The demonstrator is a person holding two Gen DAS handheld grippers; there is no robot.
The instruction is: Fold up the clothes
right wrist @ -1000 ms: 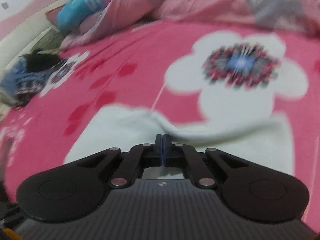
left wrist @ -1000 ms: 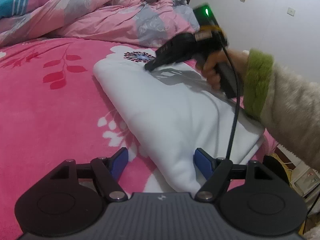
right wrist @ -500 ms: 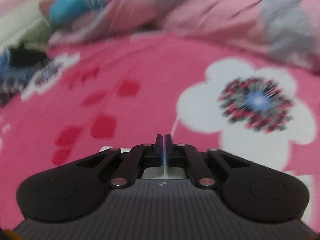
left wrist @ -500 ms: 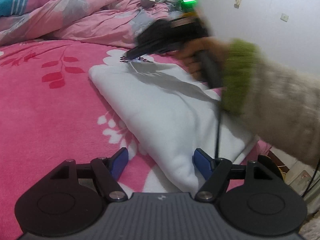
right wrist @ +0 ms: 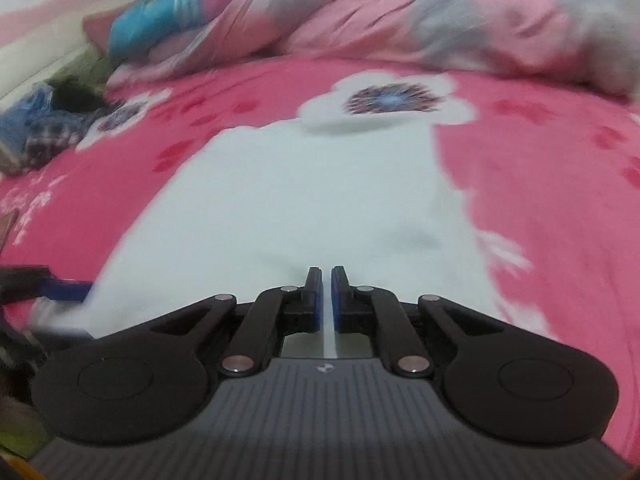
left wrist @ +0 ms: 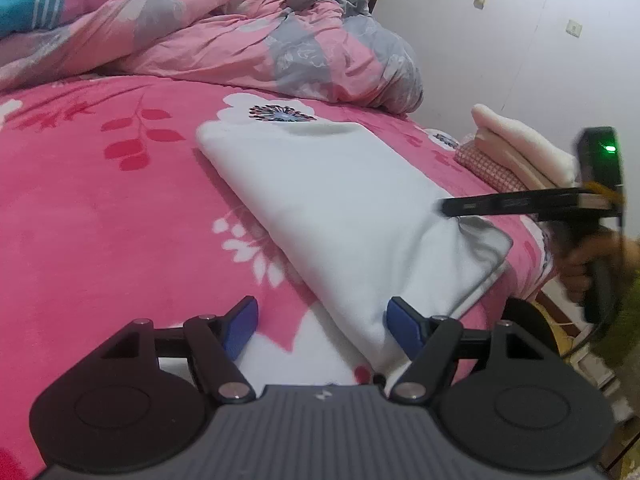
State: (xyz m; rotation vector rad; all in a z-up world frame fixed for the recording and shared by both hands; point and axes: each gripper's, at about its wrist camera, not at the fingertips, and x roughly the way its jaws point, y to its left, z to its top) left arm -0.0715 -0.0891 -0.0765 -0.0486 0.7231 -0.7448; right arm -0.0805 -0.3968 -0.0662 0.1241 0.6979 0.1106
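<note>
Folded white garment (left wrist: 332,208) lies on the pink bed (left wrist: 100,220), long axis running from the left gripper (left wrist: 320,324) away toward the quilt (left wrist: 248,36). Left jaws spread, straddling its near end; right gripper (right wrist: 326,296) pinched closed, empty, over its near right corner. Open bedspread left.

The white garment (left wrist: 340,208) is soft, matt, slightly fleecy cloth. The pink floral bed cover (left wrist: 100,220) under it looks plush and matt. The quilt (left wrist: 240,36) is thinner, crinkled cloth with a faint sheen. The left tool (left wrist: 322,326) is matt black plastic with ribbed grey housing, bright metal pivot pins and smooth blue pads (left wrist: 404,322). The folded stack (left wrist: 520,156) is fuzzy cream cloth.
</note>
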